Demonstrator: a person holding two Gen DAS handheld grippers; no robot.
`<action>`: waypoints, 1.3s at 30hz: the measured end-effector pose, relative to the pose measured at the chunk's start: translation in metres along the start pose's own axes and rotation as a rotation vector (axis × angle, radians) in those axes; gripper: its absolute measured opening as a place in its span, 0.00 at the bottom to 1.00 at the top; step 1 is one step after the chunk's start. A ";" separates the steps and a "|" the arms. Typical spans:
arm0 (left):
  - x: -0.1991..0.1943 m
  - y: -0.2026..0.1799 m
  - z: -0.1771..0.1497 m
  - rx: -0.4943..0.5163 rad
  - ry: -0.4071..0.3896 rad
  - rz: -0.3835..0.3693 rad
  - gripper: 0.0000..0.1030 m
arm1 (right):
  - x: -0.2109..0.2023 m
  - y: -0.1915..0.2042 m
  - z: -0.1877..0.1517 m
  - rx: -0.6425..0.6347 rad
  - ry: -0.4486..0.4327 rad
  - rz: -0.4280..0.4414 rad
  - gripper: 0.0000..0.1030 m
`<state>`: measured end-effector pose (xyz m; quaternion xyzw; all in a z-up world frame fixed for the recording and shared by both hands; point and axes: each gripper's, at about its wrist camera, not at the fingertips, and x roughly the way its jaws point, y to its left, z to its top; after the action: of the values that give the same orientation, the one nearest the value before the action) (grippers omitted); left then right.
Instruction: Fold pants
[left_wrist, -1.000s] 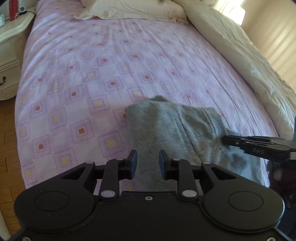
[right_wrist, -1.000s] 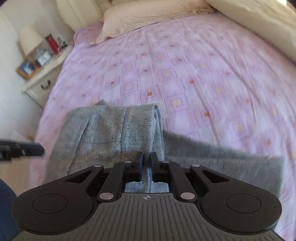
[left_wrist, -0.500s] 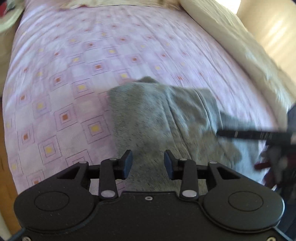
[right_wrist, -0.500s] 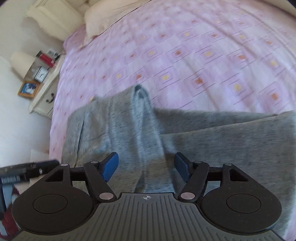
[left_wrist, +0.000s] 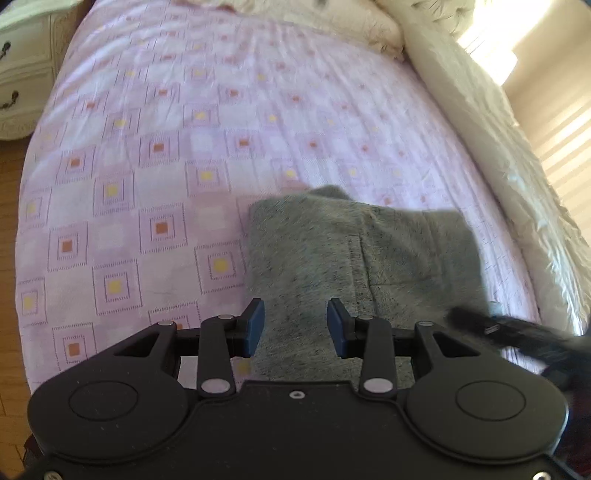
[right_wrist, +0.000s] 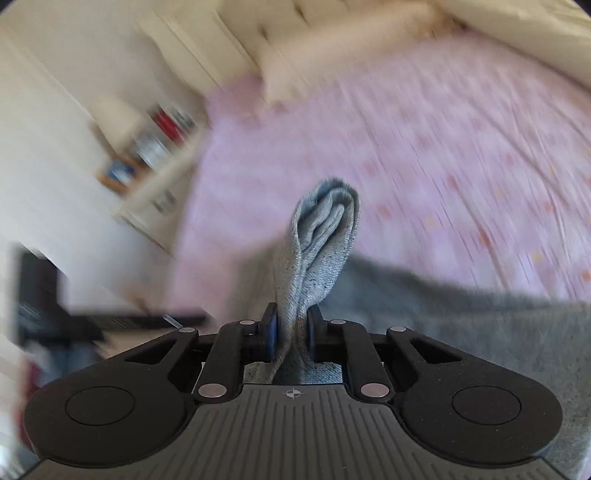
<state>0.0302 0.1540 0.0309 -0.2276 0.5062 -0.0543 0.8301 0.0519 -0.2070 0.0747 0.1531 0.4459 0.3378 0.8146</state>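
Grey pants (left_wrist: 351, 254) lie partly folded on the pink patterned bedsheet (left_wrist: 155, 155). My left gripper (left_wrist: 295, 326) is open and hovers over the near edge of the pants, holding nothing. My right gripper (right_wrist: 291, 332) is shut on a bunched fold of the grey pants (right_wrist: 321, 236), which stands up between the jaws; the rest of the fabric (right_wrist: 461, 317) trails to the right. The right gripper also shows blurred at the right edge of the left wrist view (left_wrist: 517, 328).
A cream duvet (left_wrist: 498, 140) lies along the bed's right side, pillows (left_wrist: 332, 18) at the head. A white nightstand (left_wrist: 22, 66) stands left of the bed, with a lamp and small items (right_wrist: 147, 140) on it. Wooden floor (left_wrist: 11, 206) borders the left bed edge.
My right gripper was open half a second ago; it has closed on a fold of the pants and lifted it, with fast motion. My left gripper opened wider and pulled back slightly.
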 end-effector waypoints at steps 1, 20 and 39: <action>-0.002 -0.002 0.000 0.006 -0.006 0.003 0.44 | -0.014 0.006 0.005 -0.013 -0.034 0.012 0.14; -0.001 -0.058 -0.017 0.263 0.018 0.096 0.44 | -0.062 -0.071 0.001 -0.009 0.290 -0.446 0.14; 0.067 -0.150 -0.086 0.633 0.197 0.105 0.44 | -0.066 -0.086 0.000 0.222 -0.027 -0.401 0.20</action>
<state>0.0090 -0.0286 0.0082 0.0742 0.5528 -0.1878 0.8085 0.0634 -0.3147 0.0683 0.1546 0.4908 0.1162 0.8496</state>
